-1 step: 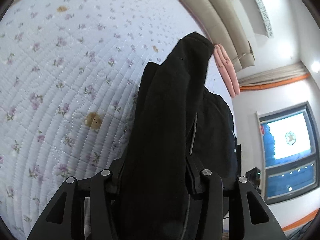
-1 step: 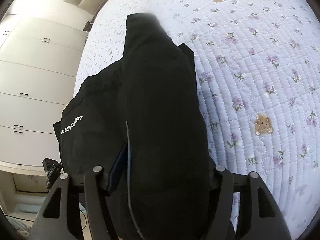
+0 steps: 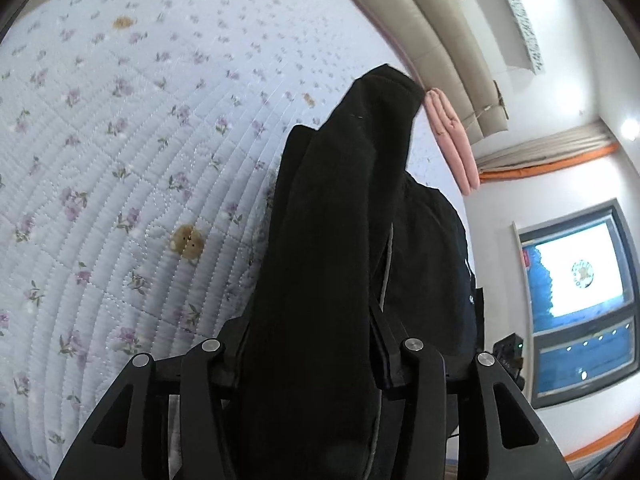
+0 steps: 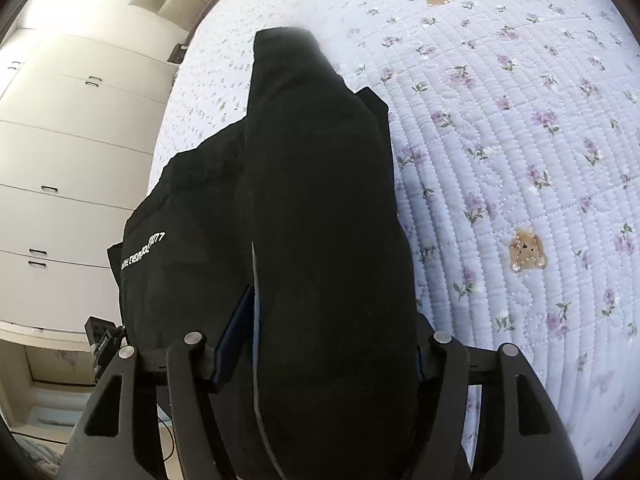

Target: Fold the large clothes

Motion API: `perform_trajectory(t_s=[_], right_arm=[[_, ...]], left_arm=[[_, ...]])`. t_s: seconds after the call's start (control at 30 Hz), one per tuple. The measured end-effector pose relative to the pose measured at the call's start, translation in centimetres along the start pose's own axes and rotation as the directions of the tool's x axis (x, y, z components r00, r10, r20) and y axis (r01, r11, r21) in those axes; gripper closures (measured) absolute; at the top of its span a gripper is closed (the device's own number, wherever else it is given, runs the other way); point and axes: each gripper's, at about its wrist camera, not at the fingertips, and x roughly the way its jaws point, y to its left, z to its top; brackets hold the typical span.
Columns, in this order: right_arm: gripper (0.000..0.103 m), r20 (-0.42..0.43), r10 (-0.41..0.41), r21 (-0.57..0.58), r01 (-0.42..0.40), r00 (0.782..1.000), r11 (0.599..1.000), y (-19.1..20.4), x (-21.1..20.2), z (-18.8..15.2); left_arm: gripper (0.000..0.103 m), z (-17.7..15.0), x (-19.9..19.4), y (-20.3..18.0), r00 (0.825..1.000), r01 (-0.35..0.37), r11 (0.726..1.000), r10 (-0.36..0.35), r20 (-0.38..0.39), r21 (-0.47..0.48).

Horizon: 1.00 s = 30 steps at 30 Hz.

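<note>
Black garment (image 3: 328, 264) (image 4: 320, 240) hangs bunched above the floral quilted bed (image 3: 120, 160) (image 4: 520, 140), clamped in both the left hand-held gripper (image 3: 308, 356) and right hand-held gripper (image 4: 320, 344), near the bed's edge.

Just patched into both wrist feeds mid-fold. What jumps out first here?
A bulky black garment fills the middle of both views, clamped in the left tool and in the right tool, with white lettering on its hanging part. Beneath it spreads a pale quilted bedspread with purple flowers and small bear patches.
</note>
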Motion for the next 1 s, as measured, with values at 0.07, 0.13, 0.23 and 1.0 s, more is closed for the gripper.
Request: perform_trajectory(t_s=[0.07, 0.13, 0.23, 1.0], right_arm=[[0.034, 0.018, 0.003, -0.015, -0.003, 1.000, 1.000, -0.1, -0.2, -0.2], [0.034, 0.036, -0.003, -0.047, 0.004, 0.999, 0.999, 0.1, -0.4, -0.7], [0.034, 0.063, -0.046, -0.096, 0.052, 0.997, 0.994, 1.5, -0.4, -2.7], [0.032, 0.255, -0.494, -0.270, 0.552, 0.831, 0.789, 14.9, 4.9, -10.7]], left_arm=[[0.054, -0.6, -0.3, -0.2, 1.000, -0.004, 1.000, 0.003, 0.020, 0.025], [0.054, -1.4, -0.7, -0.2, 0.999, -0.010, 0.999, 0.008, 0.040, 0.053], [0.055, -3.7, -2.9, -0.2, 0.995, -0.042, 0.995, 0.033, 0.095, 0.094], [0.051, -11.7, 1.3, -13.5, 0.860, -0.490, 0.722, 0.493, 0.133, 0.488]])
